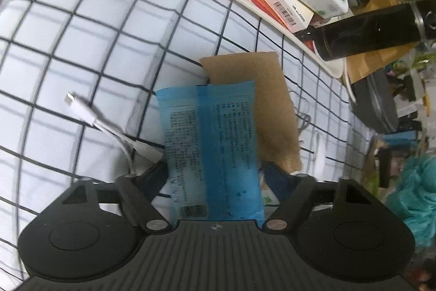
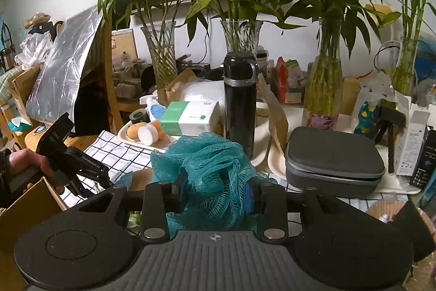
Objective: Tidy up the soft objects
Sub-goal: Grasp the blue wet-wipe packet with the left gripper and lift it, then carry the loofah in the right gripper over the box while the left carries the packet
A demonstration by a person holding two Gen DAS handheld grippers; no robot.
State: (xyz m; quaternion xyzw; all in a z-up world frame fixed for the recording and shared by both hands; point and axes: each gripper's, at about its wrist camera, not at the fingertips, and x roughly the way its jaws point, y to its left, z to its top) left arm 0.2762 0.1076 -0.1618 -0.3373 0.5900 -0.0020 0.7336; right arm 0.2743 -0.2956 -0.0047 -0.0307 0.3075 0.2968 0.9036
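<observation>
A: Left gripper (image 1: 214, 171), status?
B: Jaws spread wide, one on each side of the blue packet (image 1: 212, 132). Close against its long edges; cannot tell whether the pads actually press. Packet runs forward from between the fingers, far end past the fingertips, lying over the brown cloth (image 1: 267, 100) just ahead and to the right.

A: Risk there?
B: Slippery film, soft contents. Likely to buckle or slide out if squeezed only at the edges. Could also drag the brown cloth along if pinched low. White cable (image 1: 92, 116) just off the left finger, so a possible snag on any sweep that way.

A: Right gripper (image 2: 215, 190)?
B: Pinching the teal mesh pouf (image 2: 207, 162), squashed between the pads, most of it bulging forward and above the fingertips.

A: Trouble?
B: Loose mesh loops, prone to catching on a finger at release and not dropping clean. Black flask (image 2: 239, 100) upright straight ahead of the claw, close behind the pouf; a forward push probably tips it. Grey case (image 2: 332, 154) ahead to the right, less of a worry.

A: Anything else?
B: Both claws near each other over the checked cloth (image 1: 81, 32); collision possible if moved together.
</observation>
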